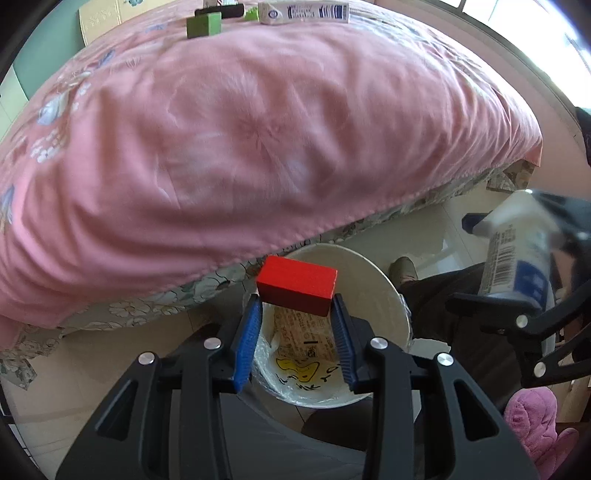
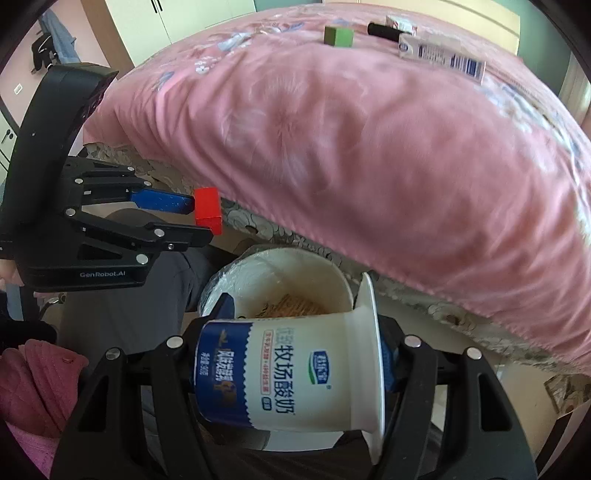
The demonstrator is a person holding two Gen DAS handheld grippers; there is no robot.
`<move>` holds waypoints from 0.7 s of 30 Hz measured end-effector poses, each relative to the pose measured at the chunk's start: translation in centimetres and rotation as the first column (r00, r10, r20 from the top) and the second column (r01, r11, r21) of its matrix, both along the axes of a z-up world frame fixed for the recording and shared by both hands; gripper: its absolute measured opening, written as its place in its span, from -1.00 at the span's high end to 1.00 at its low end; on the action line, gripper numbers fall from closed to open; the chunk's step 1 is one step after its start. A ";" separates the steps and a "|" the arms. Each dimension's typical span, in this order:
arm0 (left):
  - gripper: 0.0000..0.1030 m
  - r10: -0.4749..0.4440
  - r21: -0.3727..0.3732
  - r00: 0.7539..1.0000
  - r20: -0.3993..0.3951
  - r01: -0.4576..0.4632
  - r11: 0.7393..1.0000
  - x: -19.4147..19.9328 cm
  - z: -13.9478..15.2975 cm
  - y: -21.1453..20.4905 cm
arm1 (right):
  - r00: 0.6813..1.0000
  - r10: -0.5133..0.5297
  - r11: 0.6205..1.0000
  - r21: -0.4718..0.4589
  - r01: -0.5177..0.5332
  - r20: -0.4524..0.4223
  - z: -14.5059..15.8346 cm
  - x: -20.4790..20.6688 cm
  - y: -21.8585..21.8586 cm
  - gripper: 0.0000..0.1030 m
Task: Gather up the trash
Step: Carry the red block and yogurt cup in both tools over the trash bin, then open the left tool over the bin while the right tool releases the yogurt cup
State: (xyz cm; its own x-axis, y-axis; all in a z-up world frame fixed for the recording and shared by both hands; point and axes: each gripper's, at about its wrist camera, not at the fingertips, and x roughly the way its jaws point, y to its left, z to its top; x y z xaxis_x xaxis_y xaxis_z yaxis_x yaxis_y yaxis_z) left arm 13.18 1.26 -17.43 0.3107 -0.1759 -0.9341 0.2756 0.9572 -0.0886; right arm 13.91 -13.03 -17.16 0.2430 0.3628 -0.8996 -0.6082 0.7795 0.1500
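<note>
My left gripper (image 1: 295,301) is shut on a red block (image 1: 296,290), held just above a white bin (image 1: 384,291) lined with plastic that stands on the floor beside the bed. Printed wrappers lie inside the bin. My right gripper (image 2: 295,354) is shut on a white and blue yoghurt cup (image 2: 291,373) lying sideways, also over the bin (image 2: 332,280). The right wrist view shows the left gripper (image 2: 199,218) with the red block (image 2: 207,210) at the left. In the left wrist view, the yoghurt cup (image 1: 517,251) appears at the right.
A bed with a pink floral quilt (image 1: 240,129) fills the upper view. On it lie a green block (image 1: 204,24), a black cylinder (image 1: 221,12) and a white and blue carton (image 1: 303,13). Pink fabric (image 1: 535,421) and a person's dark trousers (image 2: 122,295) are close by.
</note>
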 end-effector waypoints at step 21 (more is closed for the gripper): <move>0.21 0.071 -0.062 0.954 -0.292 -0.094 0.994 1.5 -13.7 -1.2 | 0.944 -0.063 0.996 -0.083 0.038 -0.325 -15.7 0.1 3.6 -0.30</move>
State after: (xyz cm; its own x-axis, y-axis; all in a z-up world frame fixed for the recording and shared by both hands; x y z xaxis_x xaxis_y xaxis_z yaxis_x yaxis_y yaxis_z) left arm 14.72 0.07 -31.11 0.0457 -0.2336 -0.9713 0.1480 0.9631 -0.2247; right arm 14.04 -9.46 -32.82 -0.0526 0.2865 -0.9566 -0.4947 0.8247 0.2742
